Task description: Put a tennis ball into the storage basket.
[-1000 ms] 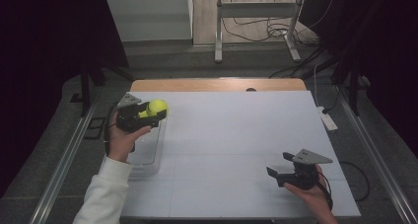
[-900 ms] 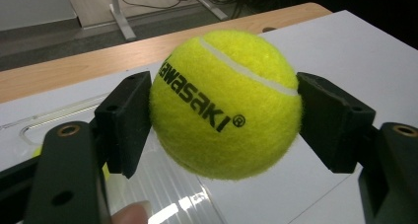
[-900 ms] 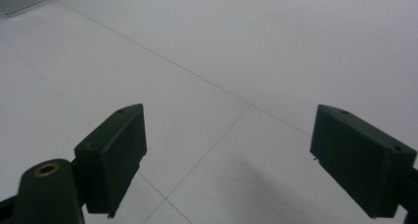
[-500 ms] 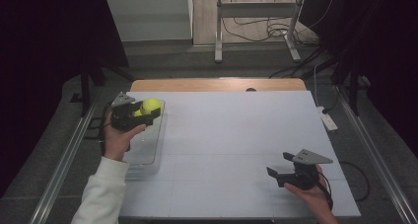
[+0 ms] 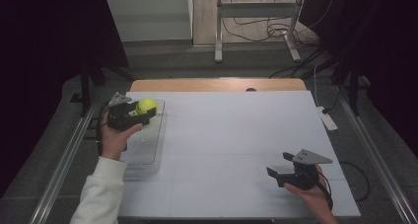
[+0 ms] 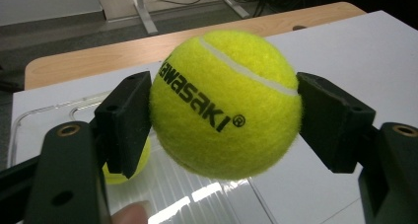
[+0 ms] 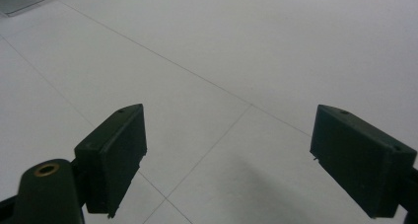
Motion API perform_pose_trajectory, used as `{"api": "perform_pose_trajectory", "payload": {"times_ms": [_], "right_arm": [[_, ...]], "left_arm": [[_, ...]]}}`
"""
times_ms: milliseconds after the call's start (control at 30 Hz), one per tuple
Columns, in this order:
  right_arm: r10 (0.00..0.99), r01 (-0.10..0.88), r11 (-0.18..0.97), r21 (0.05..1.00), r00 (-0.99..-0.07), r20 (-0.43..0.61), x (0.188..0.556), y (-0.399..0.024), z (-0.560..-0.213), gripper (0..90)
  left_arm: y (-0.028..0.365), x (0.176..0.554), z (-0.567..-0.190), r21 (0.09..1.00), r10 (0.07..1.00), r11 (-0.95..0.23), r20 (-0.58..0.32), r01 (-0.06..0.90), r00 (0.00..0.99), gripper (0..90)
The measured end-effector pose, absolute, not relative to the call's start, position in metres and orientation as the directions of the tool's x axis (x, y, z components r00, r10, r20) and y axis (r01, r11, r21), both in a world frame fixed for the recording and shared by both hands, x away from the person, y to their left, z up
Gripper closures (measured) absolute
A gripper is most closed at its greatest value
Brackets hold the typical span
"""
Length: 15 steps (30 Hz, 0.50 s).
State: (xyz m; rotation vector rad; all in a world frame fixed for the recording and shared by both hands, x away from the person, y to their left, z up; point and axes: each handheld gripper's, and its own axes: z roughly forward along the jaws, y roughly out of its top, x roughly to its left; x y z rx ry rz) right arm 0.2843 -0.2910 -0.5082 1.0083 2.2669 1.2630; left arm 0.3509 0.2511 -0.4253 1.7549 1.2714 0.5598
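A yellow tennis ball (image 5: 146,105) (image 6: 226,103) printed "Kawasaki" is clamped between the black pads of my left gripper (image 5: 142,110) (image 6: 224,120), which is shut on it. It hangs just above the far end of a clear plastic tray (image 5: 148,152) (image 6: 44,118) at the table's left side. A second yellow ball (image 6: 123,170) lies in the tray, mostly hidden behind the left pad. My right gripper (image 5: 280,167) (image 7: 226,150) rests near the front right of the white table, open, with only bare tabletop between its pads.
The white tabletop (image 5: 236,130) has a wooden strip (image 5: 217,84) along its far edge. A white power strip (image 5: 328,120) lies off the right edge. Metal rails run along both sides, and a desk frame (image 5: 256,31) stands beyond.
My left gripper has drifted a little to the left with the ball still clamped. The right gripper has stayed where it was.
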Motion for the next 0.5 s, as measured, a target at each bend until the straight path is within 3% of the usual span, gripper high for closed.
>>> {"api": "perform_pose_trajectory", "payload": {"times_ms": [500], "right_arm": [[0.731,0.413,0.347,0.842,-0.682,0.033,0.284,-0.291,-0.508,14.5]], "left_arm": [[0.263,0.353,-0.429,0.839,0.933,-0.081,-0.125,0.538,0.336,26.8]]}}
